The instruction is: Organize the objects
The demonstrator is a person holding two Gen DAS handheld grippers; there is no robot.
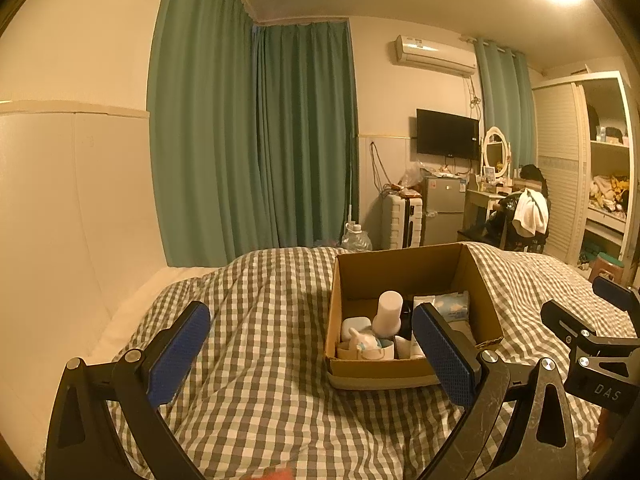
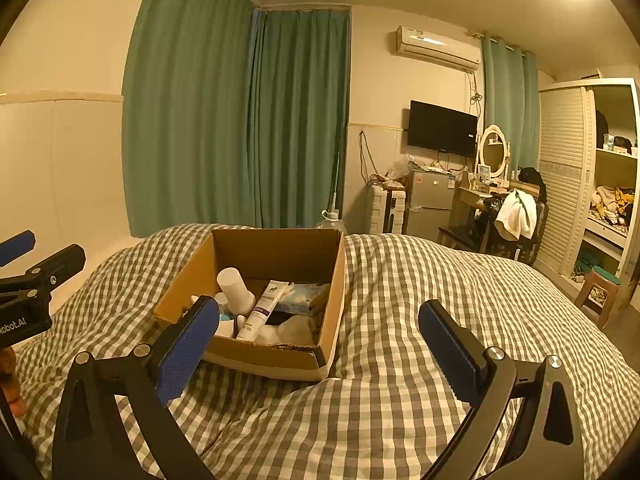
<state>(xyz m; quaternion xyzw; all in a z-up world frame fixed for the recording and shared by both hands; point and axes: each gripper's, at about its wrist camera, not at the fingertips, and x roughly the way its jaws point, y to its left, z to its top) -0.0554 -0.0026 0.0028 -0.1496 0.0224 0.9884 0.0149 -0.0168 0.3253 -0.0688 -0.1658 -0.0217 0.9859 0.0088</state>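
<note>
An open cardboard box (image 1: 396, 272) (image 2: 276, 256) stands on the checked bed cover. It holds several toiletries: a white bottle (image 1: 388, 312) (image 2: 236, 288), a white tube (image 2: 262, 310), a pale blue tissue pack (image 1: 450, 306) (image 2: 304, 298) and small white containers (image 1: 356, 326). My left gripper (image 1: 312, 344) is open and empty, just in front and to the left of the box. My right gripper (image 2: 320, 340) is open and empty, in front of the box's right corner. Each gripper shows at the edge of the other's view.
The bed with its grey-white checked cover (image 1: 260, 360) (image 2: 400, 360) fills the foreground. Green curtains (image 1: 256, 140) hang behind. A suitcase (image 1: 400, 220), small fridge (image 1: 442, 208), dressing table with chair (image 1: 516, 216), wardrobe shelves (image 1: 604, 184) and a stool (image 2: 596, 292) stand beyond the bed.
</note>
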